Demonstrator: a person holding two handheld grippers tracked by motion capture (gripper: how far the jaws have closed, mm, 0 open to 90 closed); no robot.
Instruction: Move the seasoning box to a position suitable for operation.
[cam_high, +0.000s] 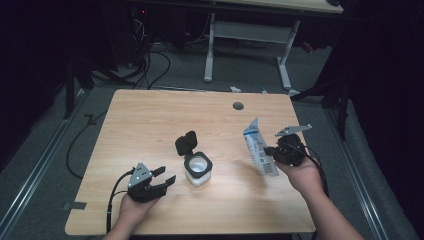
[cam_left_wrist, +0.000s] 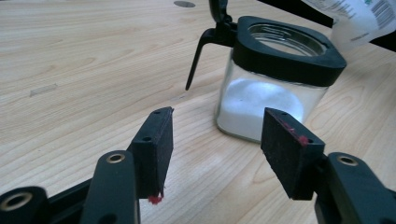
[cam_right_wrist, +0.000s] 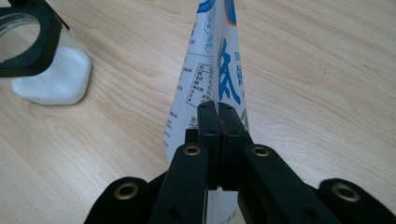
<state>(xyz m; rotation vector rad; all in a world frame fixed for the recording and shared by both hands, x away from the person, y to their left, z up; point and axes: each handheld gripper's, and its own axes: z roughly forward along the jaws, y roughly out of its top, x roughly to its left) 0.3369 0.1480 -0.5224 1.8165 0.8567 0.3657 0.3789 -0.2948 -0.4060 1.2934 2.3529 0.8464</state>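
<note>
A square glass jar (cam_high: 198, 170) with a black rim and a flipped-up black lid (cam_high: 186, 142) stands mid-table, partly filled with white powder. The left gripper view has the jar (cam_left_wrist: 275, 88) just beyond my left gripper (cam_left_wrist: 224, 140), whose jaws stand open with nothing between them. My left gripper (cam_high: 161, 181) sits low to the jar's left, pointing at it. To the jar's right, my right gripper (cam_high: 270, 150) is shut on a white and blue pouch (cam_high: 258, 147), held upright above the table. In the right gripper view the pouch (cam_right_wrist: 212, 56) is pinched flat between the jaws (cam_right_wrist: 218, 109).
The wooden table (cam_high: 150, 115) has a round cable hole (cam_high: 238, 106) near its far edge. Cables lie on the floor to the left, and another desk's white legs (cam_high: 210, 50) stand behind.
</note>
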